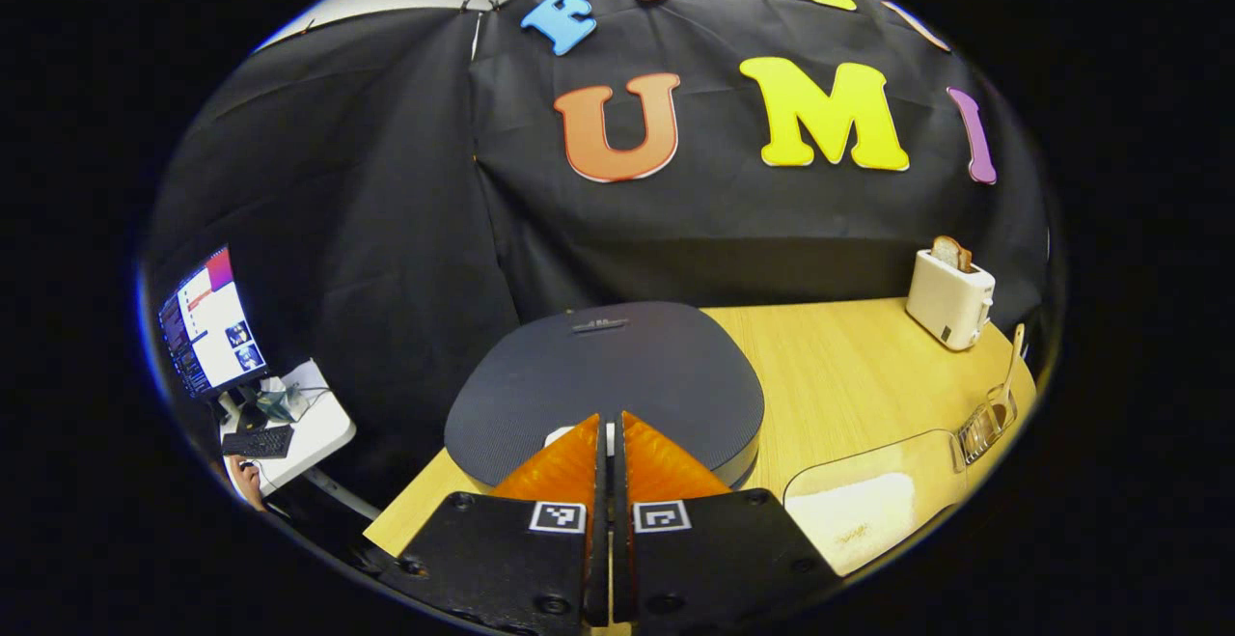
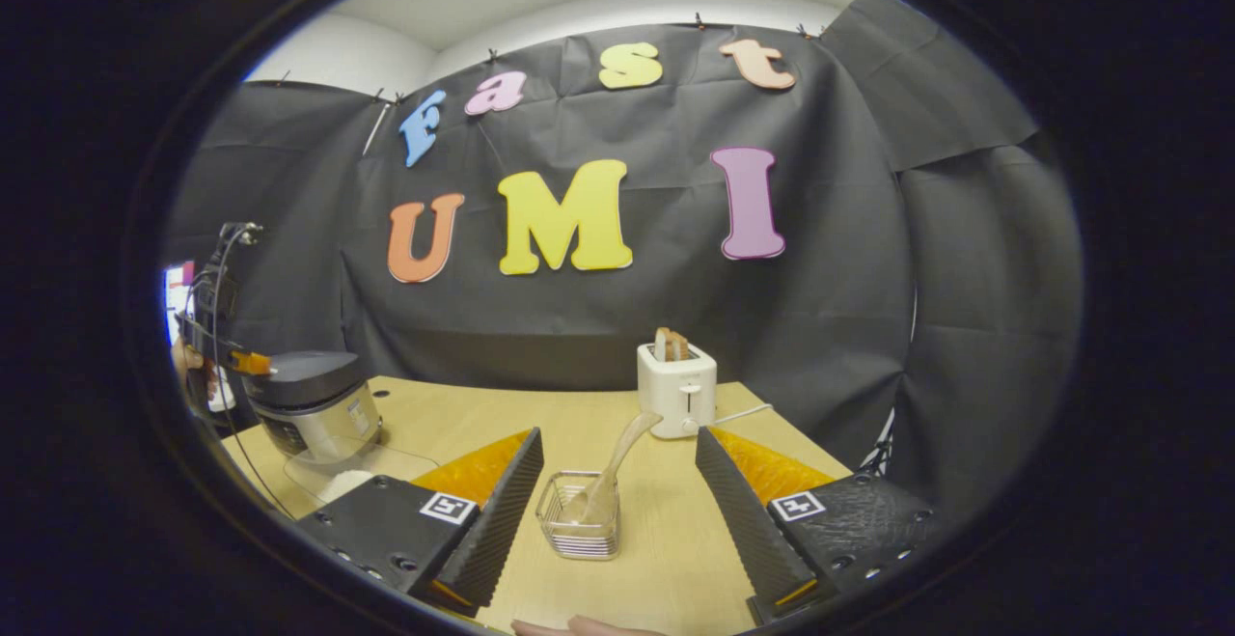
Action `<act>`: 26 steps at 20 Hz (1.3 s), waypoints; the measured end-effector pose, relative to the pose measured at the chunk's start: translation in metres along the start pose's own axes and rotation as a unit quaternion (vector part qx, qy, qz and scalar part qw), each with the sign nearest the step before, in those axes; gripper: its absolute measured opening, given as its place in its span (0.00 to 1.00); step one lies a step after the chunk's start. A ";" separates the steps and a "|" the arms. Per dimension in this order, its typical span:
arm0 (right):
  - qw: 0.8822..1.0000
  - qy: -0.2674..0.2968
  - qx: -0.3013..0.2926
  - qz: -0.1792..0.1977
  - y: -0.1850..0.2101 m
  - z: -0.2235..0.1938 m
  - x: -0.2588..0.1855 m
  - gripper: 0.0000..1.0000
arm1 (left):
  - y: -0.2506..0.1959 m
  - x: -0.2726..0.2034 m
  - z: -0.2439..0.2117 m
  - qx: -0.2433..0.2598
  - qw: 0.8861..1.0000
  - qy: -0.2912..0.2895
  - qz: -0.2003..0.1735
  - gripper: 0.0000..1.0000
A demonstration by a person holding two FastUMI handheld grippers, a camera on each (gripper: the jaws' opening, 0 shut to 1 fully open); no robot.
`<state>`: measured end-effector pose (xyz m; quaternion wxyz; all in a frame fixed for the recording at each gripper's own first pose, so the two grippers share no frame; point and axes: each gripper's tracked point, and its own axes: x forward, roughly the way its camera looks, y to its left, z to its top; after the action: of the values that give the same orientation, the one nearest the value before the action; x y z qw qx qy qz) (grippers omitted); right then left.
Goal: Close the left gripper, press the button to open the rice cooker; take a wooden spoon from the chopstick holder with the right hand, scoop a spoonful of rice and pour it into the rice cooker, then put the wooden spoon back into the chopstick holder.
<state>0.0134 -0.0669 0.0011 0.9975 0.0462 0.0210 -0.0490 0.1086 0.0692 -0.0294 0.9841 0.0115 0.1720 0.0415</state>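
In the left gripper view, the left gripper (image 1: 610,424) has its two fingers pressed together with only a thin slit between them and nothing caught in it. Their tips sit over the front rim of the rice cooker (image 1: 617,375), right at a small pale button (image 1: 569,435) that peeks out beside them; whether they actually touch it cannot be told. The cooker's dark lid is down. It stands at the left end of the tabletop (image 1: 830,375).

In the right gripper view, the same cooker (image 2: 314,404) appears at the far left edge of the tabletop (image 2: 579,424), with the left gripper (image 2: 253,363) reaching onto its front from the side.

The right gripper (image 2: 617,482) is spread wide, holding nothing. Straight ahead between its fingers stands the chopstick holder (image 2: 579,520), a clear ribbed cup near the front edge of the tabletop. The wooden spoon (image 2: 613,467) stands in it, handle leaning up and to the right. Neither finger touches the holder or the spoon.

A clear tray of rice (image 1: 854,511) lies at the front edge, between the cooker and the holder (image 1: 986,424). A white toaster (image 2: 677,390) with bread in its slots stands at the back edge, near the cloth wall.
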 end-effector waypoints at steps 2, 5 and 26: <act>1.000 0.005 -0.001 0.002 0.005 -0.002 0.001 0.95 | 0.006 -0.012 0.025 -0.005 0.999 -0.049 0.016 0.13; 1.000 0.006 -0.018 0.001 0.011 -0.005 0.003 0.95 | 0.009 -0.038 0.053 -0.021 0.994 -0.103 0.014 0.58; 0.998 0.065 -0.003 0.009 0.012 -0.042 0.089 0.95 | -0.046 -0.126 0.008 -0.050 0.984 -0.158 -0.071 0.99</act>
<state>0.1017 -0.0592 -0.0436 0.9946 0.0462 0.0850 -0.0364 -0.0032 0.0128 0.0188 0.9987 -0.0439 0.0129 -0.0223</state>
